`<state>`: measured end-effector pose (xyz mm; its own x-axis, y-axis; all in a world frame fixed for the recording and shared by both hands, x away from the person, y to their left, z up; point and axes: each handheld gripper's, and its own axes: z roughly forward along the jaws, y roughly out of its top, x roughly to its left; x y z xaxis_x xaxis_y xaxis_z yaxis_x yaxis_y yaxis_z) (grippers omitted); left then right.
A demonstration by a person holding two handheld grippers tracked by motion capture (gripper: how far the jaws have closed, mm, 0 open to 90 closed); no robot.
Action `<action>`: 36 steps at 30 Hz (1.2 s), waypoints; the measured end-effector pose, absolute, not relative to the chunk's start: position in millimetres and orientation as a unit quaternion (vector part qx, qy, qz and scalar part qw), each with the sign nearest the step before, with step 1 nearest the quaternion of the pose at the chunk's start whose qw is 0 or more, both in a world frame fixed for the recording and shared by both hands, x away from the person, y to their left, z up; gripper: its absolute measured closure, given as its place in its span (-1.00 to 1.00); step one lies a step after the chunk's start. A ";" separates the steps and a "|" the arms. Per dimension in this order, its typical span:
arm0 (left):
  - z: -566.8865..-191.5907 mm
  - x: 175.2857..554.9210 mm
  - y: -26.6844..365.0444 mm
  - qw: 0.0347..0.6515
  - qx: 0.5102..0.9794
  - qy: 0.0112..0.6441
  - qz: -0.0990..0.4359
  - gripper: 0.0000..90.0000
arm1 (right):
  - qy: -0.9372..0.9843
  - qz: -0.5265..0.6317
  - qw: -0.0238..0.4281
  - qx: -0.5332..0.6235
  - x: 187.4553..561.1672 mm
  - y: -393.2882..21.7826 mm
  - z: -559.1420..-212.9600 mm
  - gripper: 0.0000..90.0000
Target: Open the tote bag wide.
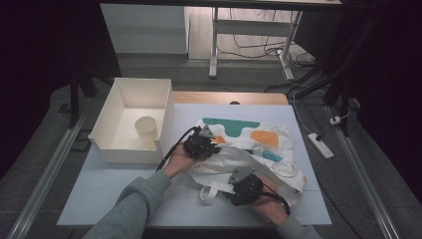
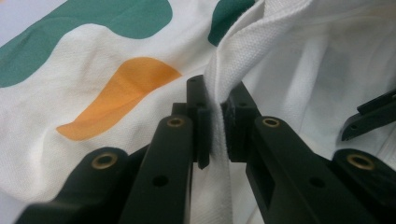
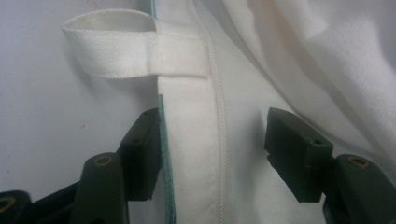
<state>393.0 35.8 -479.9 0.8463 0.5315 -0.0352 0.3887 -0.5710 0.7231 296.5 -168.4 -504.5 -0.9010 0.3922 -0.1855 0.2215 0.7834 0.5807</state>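
Black fingers (image 2: 205, 126) of the left gripper (image 2: 215, 122) fill the foreground of the left gripper view, pressed together on a raised fold of the white cloth bag (image 2: 280, 70); the woven fabric runs up between the 2 pads and stands as a ridge above them. Beside that fold the bag's printed face shows an orange patch (image 2: 116, 95) and green patches (image 2: 88, 28).

In the right gripper view the right gripper (image 3: 212, 144) has its fingers (image 3: 144, 149) apart, 1 on each side of the bag's hemmed edge, which lies flat between them without being pinched. Just past the fingers a white strap loop (image 3: 112, 51) sticks out sideways from that hem onto the pale surface (image 3: 46, 116).

From the high view, the left gripper (image 1: 201, 144) sits at the bag's left edge and the right gripper (image 1: 244, 189) at its near edge, each held by a hand coming from the bottom. The bag (image 1: 259, 149) lies crumpled on the surface (image 1: 109, 189), right of centre. To its left stands an open white box (image 1: 114, 117) with a small pale cup (image 1: 147, 127) inside, apart from the bag.
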 end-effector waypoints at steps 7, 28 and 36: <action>-479.8 393.2 36.0 0.383 0.881 0.260 0.093 0.83 | 0.924 0.285 0.188 0.170 297.2 -172.8 -497.7 0.18; -459.7 380.0 37.6 0.409 0.859 0.259 0.165 0.84 | 0.931 0.317 0.111 0.144 285.0 -178.5 -480.0 0.93; -448.5 376.7 42.7 0.421 0.846 0.263 0.192 0.84 | 0.927 0.352 0.076 0.101 255.7 -173.8 -465.3 0.94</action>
<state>376.7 42.7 -448.5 0.7878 0.6070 0.1043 0.2827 -0.5069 0.8143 255.7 -173.8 -465.3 -0.9683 0.2399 -0.0692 0.1335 0.7316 0.6686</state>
